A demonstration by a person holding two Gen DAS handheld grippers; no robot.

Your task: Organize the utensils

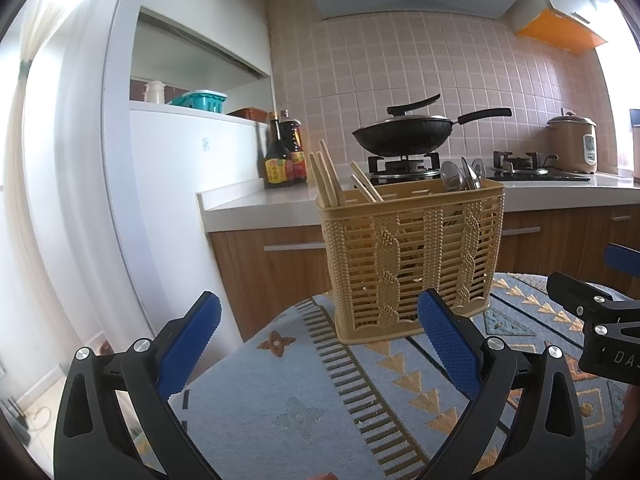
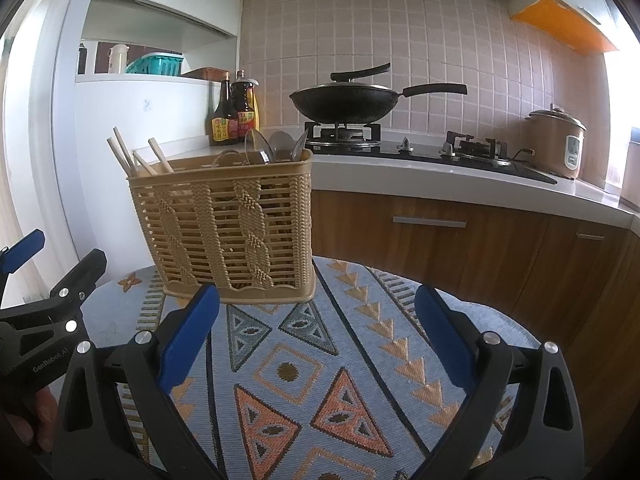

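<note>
So, nearest us: left gripper (image 1: 320, 328) has its blue pads spread wide with nothing between them, hovering over the patterned tablecloth (image 1: 288, 400) near its left edge. Right gripper (image 2: 316, 320) is equally wide apart and holds nothing, over the middle of the cloth. Each gripper shows at the side of the other's view, so we have them side by side, apart, neither touching anything.

Nothing lies on the cloth between the pads and the utensil basket (image 1: 412, 256). The tan woven-look basket stands upright at the far edge of the table. Its left compartment holds wooden chopsticks (image 1: 328, 178) leaning left, tips sticking above the rim. Its right part holds metal spoons (image 1: 464, 174), bowls up, just over the rim.

Beyond the table we see wood cabinet fronts under a white counter (image 2: 420, 170). On the counter's left end stand sauce bottles (image 2: 232, 116); at the middle a black wok (image 2: 352, 102) with lid sits on the gas stove (image 2: 344, 132); a rice cooker (image 2: 556, 144) stands toward the right end. Tiled wall behind.
</note>
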